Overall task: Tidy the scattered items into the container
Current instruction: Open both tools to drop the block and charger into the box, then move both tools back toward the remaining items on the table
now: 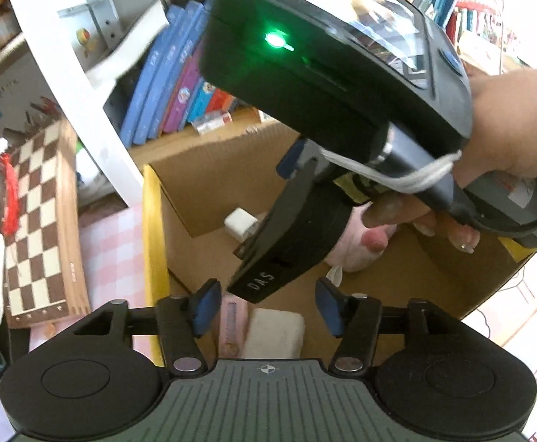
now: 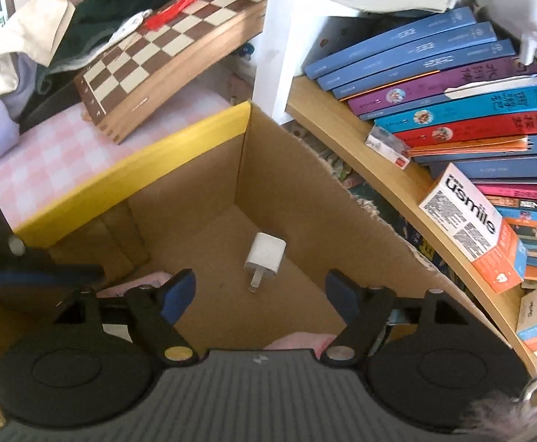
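Observation:
A cardboard box with a yellow rim (image 1: 154,243) (image 2: 180,154) is the container. A white charger plug (image 2: 265,256) lies on its floor; it also shows in the left wrist view (image 1: 239,223). A pink soft toy (image 1: 357,246), a white block (image 1: 276,333) and a pink item (image 1: 231,320) lie inside too. My left gripper (image 1: 268,305) is open and empty above the box. My right gripper (image 2: 261,294) is open and empty, hovering over the box with the plug beyond its fingers. The right gripper body (image 1: 327,73) fills the upper left wrist view.
A bookshelf with stacked books (image 2: 452,103) and a usmile carton (image 2: 471,228) stands right of the box. A chessboard (image 2: 172,48) and clothes (image 2: 84,11) lie on a pink checked surface (image 2: 66,154) to the left. A white shelf post (image 2: 279,37) stands behind the box.

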### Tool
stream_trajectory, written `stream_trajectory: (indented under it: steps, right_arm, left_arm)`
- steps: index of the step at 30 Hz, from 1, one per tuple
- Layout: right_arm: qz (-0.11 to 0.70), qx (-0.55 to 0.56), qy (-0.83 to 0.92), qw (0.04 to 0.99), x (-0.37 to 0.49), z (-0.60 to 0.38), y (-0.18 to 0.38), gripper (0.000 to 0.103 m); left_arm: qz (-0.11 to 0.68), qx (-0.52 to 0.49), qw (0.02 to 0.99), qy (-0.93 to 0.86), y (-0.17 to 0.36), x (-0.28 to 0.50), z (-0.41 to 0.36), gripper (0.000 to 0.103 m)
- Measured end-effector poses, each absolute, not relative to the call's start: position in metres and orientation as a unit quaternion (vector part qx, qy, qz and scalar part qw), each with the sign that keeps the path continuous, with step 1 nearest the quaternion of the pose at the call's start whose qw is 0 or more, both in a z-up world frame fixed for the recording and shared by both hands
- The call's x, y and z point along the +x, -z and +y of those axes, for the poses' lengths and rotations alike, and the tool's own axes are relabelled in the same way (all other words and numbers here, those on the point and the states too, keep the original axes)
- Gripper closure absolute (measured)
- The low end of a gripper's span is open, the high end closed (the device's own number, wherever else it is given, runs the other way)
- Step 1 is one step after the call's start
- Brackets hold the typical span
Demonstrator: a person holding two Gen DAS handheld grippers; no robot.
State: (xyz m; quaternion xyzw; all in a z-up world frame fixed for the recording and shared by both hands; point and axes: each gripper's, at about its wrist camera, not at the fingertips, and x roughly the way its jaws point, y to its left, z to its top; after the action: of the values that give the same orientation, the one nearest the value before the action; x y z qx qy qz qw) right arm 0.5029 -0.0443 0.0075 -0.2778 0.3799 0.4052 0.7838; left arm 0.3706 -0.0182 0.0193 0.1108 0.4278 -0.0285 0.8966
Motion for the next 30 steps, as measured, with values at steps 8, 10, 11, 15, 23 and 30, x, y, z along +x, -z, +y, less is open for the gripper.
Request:
stream_trajectory:
  steps: [8, 10, 11, 15, 23, 30]
  right_arm:
    - [0.351, -0.261, -0.407, 0.802, 0.484, -0.063, -0.033, 0.016]
    - [0.342, -0.259, -0.405, 0.807, 0.478, -0.068, -0.041, 0.015]
    - [0.338, -0.257, -0.404, 0.81, 0.475, -0.071, -0.045, 0.015]
    - [0.317, -0.246, -0.406, 0.821, 0.457, -0.088, -0.064, 0.012]
    - [0.279, -0.237, -0.405, 0.838, 0.409, -0.116, -0.092, 0.01]
    - [0.253, -0.224, -0.382, 0.86, 0.363, -0.143, -0.103, 0.005]
  left_arm:
    - [0.384, 0.118, 0.916, 0.014, -0.045, 0.346, -0.021, 0.029]
    - [0.374, 0.116, 0.92, 0.009, -0.051, 0.339, -0.023, 0.027]
    - [0.368, 0.116, 0.922, 0.005, -0.056, 0.334, -0.023, 0.027]
    - [0.339, 0.115, 0.934, -0.001, -0.067, 0.307, -0.021, 0.026]
    - [0.307, 0.103, 0.946, -0.011, -0.077, 0.262, -0.01, 0.024]
    - [0.282, 0.117, 0.952, -0.024, -0.078, 0.224, -0.008, 0.018]
